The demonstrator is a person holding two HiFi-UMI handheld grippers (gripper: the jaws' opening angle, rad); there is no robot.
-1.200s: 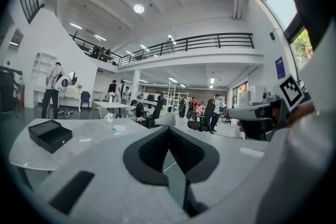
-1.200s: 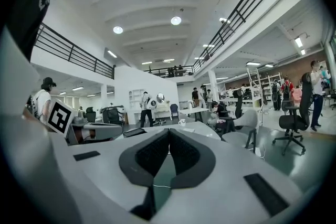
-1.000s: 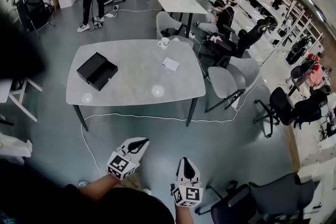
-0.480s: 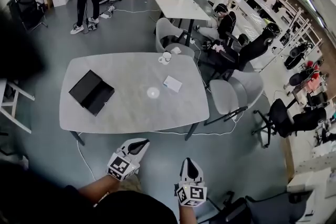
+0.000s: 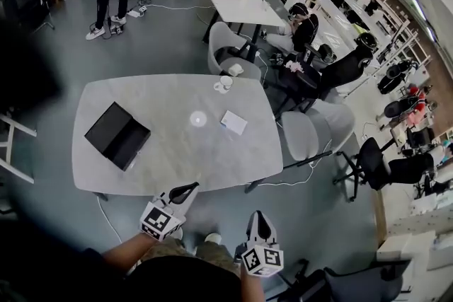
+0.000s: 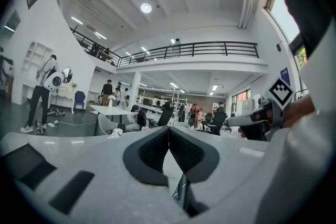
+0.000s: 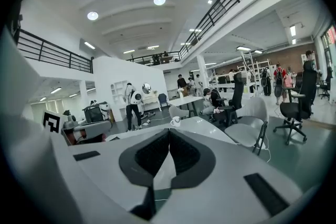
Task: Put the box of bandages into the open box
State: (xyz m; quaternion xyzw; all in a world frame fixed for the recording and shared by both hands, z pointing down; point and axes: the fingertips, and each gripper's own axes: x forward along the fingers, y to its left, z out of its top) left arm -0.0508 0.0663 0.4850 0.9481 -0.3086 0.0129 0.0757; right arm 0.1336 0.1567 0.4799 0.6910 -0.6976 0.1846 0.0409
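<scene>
At the near edge of the table [image 5: 170, 155], at 6 o'clock in my head view, the left gripper [image 5: 190, 187] has its tip over the tabletop's rim, and the right gripper [image 5: 259, 216] hangs beside it at its 4 o'clock, off the table and over the floor. Both pairs of tongs are fully closed and have hold of nothing: in the left gripper view the dark pads of the left gripper [image 6: 168, 134] meet tip to tip with only the grey tabletop beyond them, and the right gripper [image 7: 169, 134] shows the same in its own view. From the left gripper, the box of bandages [image 5: 233, 122] lies at 1 o'clock, a small, flat, white rectangle lying a little askew on the tabletop, well apart from both tongs. The open box [image 5: 117, 135] is at 10 o'clock from the left gripper, black, shallow and spread open, well apart from the bandages, which sit at its 3 o'clock. A white cup [image 5: 224, 84] stands at 12 o'clock from the bandages, near the far edge. Only the head view shows me both boxes plainly. The gripper views look low across the table, so I get the cup [image 7: 175, 121], distant chairs and a railed balcony instead.
</scene>
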